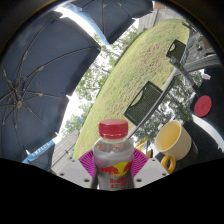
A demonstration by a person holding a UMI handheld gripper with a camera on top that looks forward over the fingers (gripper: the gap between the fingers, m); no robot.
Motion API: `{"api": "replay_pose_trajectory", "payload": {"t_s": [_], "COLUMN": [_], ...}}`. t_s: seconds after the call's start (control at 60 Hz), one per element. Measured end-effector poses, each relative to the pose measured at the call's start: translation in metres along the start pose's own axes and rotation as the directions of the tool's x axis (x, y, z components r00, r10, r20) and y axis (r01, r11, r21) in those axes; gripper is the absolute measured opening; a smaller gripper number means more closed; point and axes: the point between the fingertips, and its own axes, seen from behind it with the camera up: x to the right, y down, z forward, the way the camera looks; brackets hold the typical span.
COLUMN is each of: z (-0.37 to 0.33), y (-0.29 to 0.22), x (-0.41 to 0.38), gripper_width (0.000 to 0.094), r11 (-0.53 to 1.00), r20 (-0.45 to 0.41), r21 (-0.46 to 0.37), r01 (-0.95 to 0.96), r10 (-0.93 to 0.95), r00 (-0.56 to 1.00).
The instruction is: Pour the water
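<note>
A grey Red Bull bottle (113, 160) with a red cap (113, 128) sits between my gripper's (113, 168) two pink pads (88, 162), which press on its sides. The bottle is lifted and the whole view is tilted. A yellow cup (170, 141) stands on the round green-yellow table (150, 65) just beyond the bottle, to its right. The cup's opening faces up and its inside looks pale.
A dark tablet-like device (146, 101) lies on the table beyond the bottle. A red round object (203, 104) sits past the cup. A large dark umbrella (45, 70) spreads to the left. Another dark item (177, 50) lies farther along the table.
</note>
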Motion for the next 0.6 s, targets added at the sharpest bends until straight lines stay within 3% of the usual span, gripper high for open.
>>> {"api": "replay_pose_trajectory", "payload": {"t_s": [0.133,0.25,0.367,0.5,0.6], "z": [0.016,0.025,0.029,0.039,0.043], "y": [-0.019,-0.003,-0.009,-0.016,-0.005], "x": [0.034,0.042,0.042,0.043,0.039], "gripper_width": [0.0409,0.0425,0.0431,0.0440,0.0442], "r11": [0.945,0.778,0.667,0.437,0.447], "r20": [-0.007,-0.013,0.021,0.036,0.008], "r21": [0.019,-0.093,-0.094,-0.125,-0.144], "r01": [-0.327,-0.621,-0.739,-0.891,-0.883], "r10": [0.328,0.622,0.744,0.899,0.892], "r00": [0.945,0.783,0.668,0.436,0.451]}}
